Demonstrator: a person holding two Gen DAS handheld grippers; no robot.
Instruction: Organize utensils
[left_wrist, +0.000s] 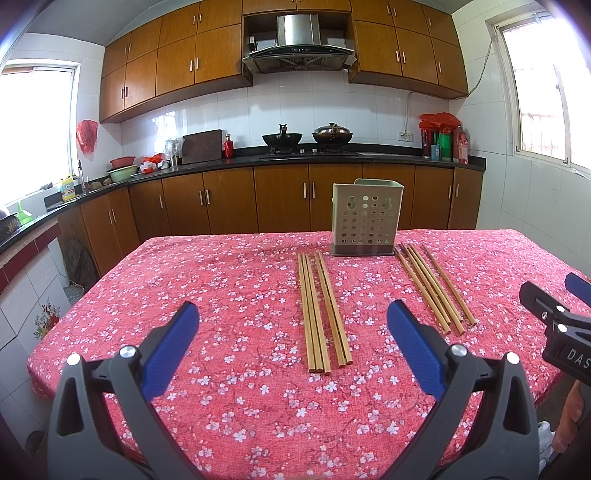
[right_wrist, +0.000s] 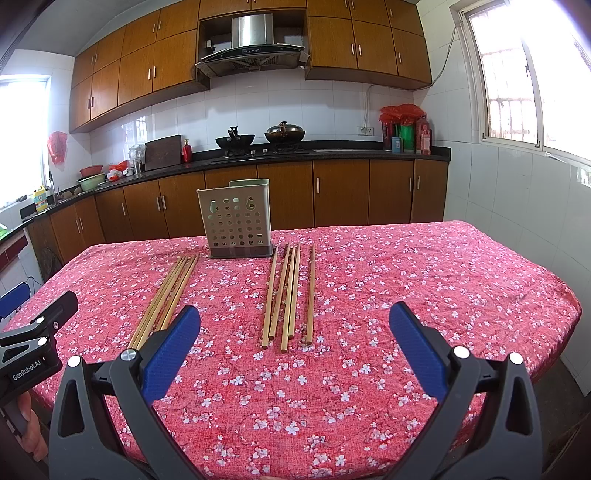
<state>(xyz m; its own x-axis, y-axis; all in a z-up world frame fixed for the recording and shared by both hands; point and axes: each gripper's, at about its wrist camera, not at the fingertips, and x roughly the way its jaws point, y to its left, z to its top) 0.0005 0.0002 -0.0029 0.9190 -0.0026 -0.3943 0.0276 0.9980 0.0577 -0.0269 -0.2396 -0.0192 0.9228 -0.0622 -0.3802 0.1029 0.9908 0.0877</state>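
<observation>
Bamboo chopsticks (left_wrist: 325, 314) lie in two groups before the empty-looking holder (left_wrist: 364, 218) near the worktop's (left_wrist: 221, 369) far edge — none stowed; left tool (left_wrist: 291, 347) and right tool (right_wrist: 295, 347) wide open, empty.

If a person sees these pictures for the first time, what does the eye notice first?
First the red floral tablecloth that fills the foreground. On it lie two groups of wooden chopsticks, left and right in front of the pale perforated utensil holder standing at the far edge. Both grippers, left and right, are open above the near side.
</observation>
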